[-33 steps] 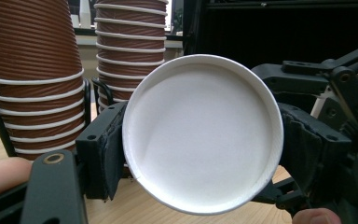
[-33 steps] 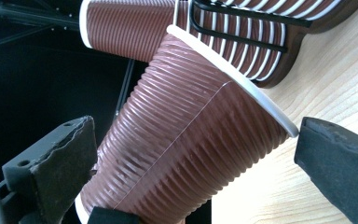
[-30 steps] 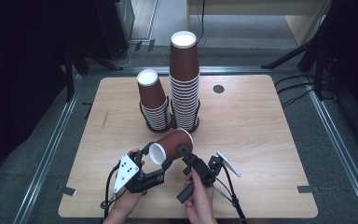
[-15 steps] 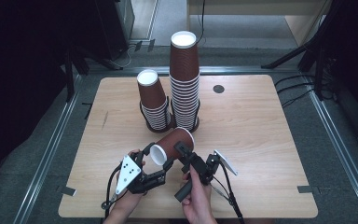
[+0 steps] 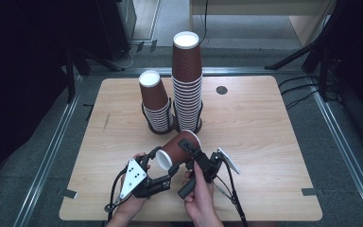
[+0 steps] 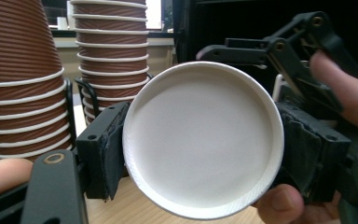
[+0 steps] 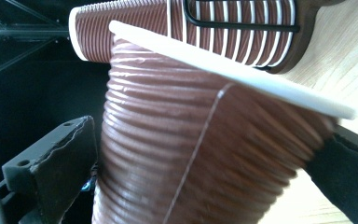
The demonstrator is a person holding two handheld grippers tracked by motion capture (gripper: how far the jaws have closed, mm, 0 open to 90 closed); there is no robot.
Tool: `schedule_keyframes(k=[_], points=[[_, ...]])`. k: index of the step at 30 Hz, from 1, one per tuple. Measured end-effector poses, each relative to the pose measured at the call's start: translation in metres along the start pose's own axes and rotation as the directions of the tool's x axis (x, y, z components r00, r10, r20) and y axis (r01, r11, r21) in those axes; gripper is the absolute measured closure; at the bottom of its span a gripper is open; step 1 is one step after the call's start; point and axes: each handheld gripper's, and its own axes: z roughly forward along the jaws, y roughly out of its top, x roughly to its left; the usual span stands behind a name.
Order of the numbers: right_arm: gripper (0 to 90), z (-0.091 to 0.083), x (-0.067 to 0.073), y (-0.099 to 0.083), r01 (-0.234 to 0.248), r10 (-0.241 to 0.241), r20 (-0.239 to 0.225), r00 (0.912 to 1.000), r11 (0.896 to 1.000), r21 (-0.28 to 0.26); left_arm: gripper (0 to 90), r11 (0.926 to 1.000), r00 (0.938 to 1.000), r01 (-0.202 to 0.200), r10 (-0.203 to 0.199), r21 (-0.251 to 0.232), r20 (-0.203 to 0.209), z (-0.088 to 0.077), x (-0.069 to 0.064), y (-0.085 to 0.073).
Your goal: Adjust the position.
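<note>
A brown ribbed paper cup (image 5: 178,147) lies on its side in the air over the table's front, its white base (image 6: 203,140) turned toward my left gripper (image 5: 163,164). That gripper (image 6: 203,154) is shut on the cup's base end, one pad on each side. My right gripper (image 5: 194,154) straddles the cup near its white rim (image 7: 233,74). In the right gripper view (image 7: 205,177) the right-hand jaw lies against the cup wall (image 7: 191,154), while a thin dark gap shows beside the left-hand pad (image 7: 60,163).
Two upside-down stacks of the same cups stand in black wire holders mid-table: a short stack (image 5: 155,106) and a taller stack (image 5: 187,80). The wooden table (image 5: 264,132) has a dark round plug (image 5: 221,90) at the back. Metal rails run along both sides.
The cup and both grippers have stayed almost in place; the right gripper has edged slightly along the cup.
</note>
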Motion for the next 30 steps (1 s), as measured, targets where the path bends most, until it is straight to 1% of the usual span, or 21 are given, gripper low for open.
schedule_keyframes(k=[2, 4, 7, 8, 9, 11, 15, 19, 23, 25, 27, 30], points=[[0.0, 0.0021, -0.0007, 0.0011, 0.001, -0.001, -0.005, 1.0, 1.0, -0.002, 23.9, 1.0, 1.0, -0.004, 0.004, 0.002, 0.004, 0.0002, -0.0007, -0.0002], [0.0, 0.0033, 0.0003, 0.0024, -0.02, 0.02, -0.008, 0.9998, 1.0, 0.006, 24.0, 1.0, 1.0, -0.002, 0.002, 0.003, 0.007, 0.0002, -0.0007, -0.0004], [0.9, 0.004, -0.0001, 0.0041, -0.025, 0.025, -0.009, 0.9996, 1.0, 0.009, 24.0, 1.0, 0.9999, 0.0, 0.0, 0.009, 0.014, -0.0002, 0.0005, -0.0005], [4.5, 0.0037, -0.0002, 0.005, -0.033, 0.033, 0.003, 0.9994, 0.999, 0.01, 24.1, 0.9999, 0.9999, -0.001, 0.0, 0.014, 0.013, -0.0001, 0.0007, -0.0008], [5.9, 0.0037, -0.0006, 0.0061, -0.044, 0.044, 0.021, 0.9988, 0.999, 0.008, 24.1, 0.9998, 0.9999, 0.003, -0.003, 0.017, 0.015, 0.0001, 0.0009, -0.0011], [6.5, 0.0041, -0.0014, 0.0072, -0.058, 0.058, 0.022, 0.9981, 0.998, 0.01, 24.2, 0.9998, 0.9998, 0.007, -0.008, 0.017, 0.016, 0.0003, 0.0012, -0.0014], [10.2, 0.0041, -0.0003, 0.0065, -0.045, 0.045, -0.004, 0.999, 0.999, 0.013, 24.5, 0.9997, 0.9998, 0.003, -0.004, 0.024, 0.019, 0.0005, 0.0016, -0.002], [11.1, 0.0037, -0.0003, 0.0065, -0.017, 0.017, -0.003, 0.9999, 1.0, 0.009, 24.5, 0.9995, 0.9997, 0.006, -0.007, 0.032, 0.022, 0.0009, 0.0022, -0.0031], [11.6, 0.0026, 0.0009, 0.0055, 0.03, -0.03, -0.005, 0.9995, 1.0, -0.002, 24.3, 0.9991, 0.9995, 0.01, -0.011, 0.04, 0.029, 0.001, 0.002, -0.0036], [11.7, 0.0019, 0.0013, 0.0044, 0.066, -0.066, -0.005, 0.9978, 0.998, -0.013, 24.2, 0.999, 0.9994, 0.009, -0.011, 0.044, 0.033, 0.0009, 0.002, -0.0037], [11.9, 0.001, 0.0021, 0.0035, 0.091, -0.091, -0.008, 0.9958, 0.996, -0.02, 24.1, 0.9989, 0.9991, 0.012, -0.014, 0.045, 0.039, 0.0012, 0.0021, -0.0036], [12.3, -0.0001, 0.004, 0.0032, 0.117, -0.117, -0.005, 0.9931, 0.993, -0.031, 23.8, 0.9987, 0.9978, 0.032, -0.034, 0.04, 0.057, 0.0017, 0.0037, -0.0041]])
